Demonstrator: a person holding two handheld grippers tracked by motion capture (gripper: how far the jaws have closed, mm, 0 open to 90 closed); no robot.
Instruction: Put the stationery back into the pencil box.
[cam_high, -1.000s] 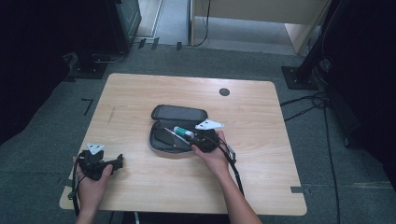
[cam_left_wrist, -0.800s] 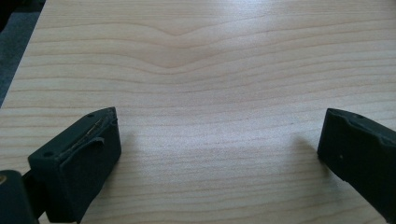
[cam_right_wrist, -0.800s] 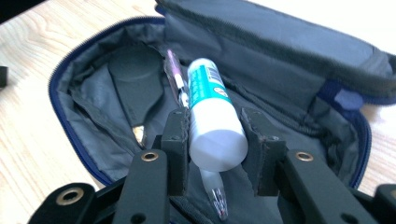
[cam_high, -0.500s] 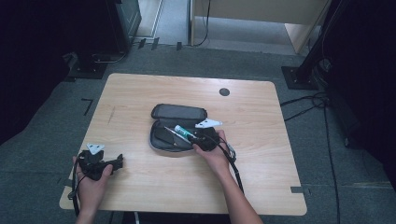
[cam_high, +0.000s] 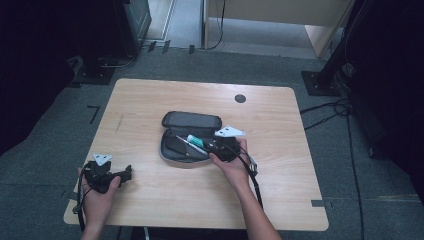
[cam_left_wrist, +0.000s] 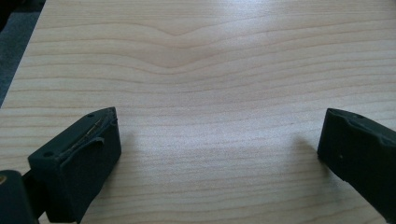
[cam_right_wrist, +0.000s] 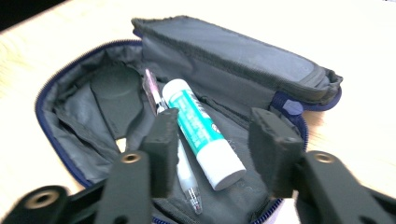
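**Wooden table, open pencil case, glue stick between parted jaws**

A pale wooden table (cam_high: 150, 105) stands on grey carpet in a dim room, with dark stands and cables around it. Near its middle lies an open black pencil case (cam_high: 187, 135) with a blue zip edge, its lid folded back away from the person.

In the right gripper view the case's (cam_right_wrist: 84, 112) grey lining holds a white and teal glue stick (cam_right_wrist: 201, 133) lying flat, with a thin clear pen (cam_right_wrist: 175, 154) just beside it. The right gripper (cam_right_wrist: 212, 149) hovers over the near end of the case. Its jaws have just been opening and now stand apart. The white cap end of the glue stick lies in the gap between them; the pads do not press on it. The left-hand jaw in that view covers part of the pen.

In the high view the right gripper (cam_high: 220, 147) sits at the right end of the case, in the person's right hand (cam_high: 232, 165).

The left gripper (cam_high: 107, 175) rests well apart from the case, near the table's front left corner. In its own view the jaws stand wide apart over bare wood, with nothing between them.
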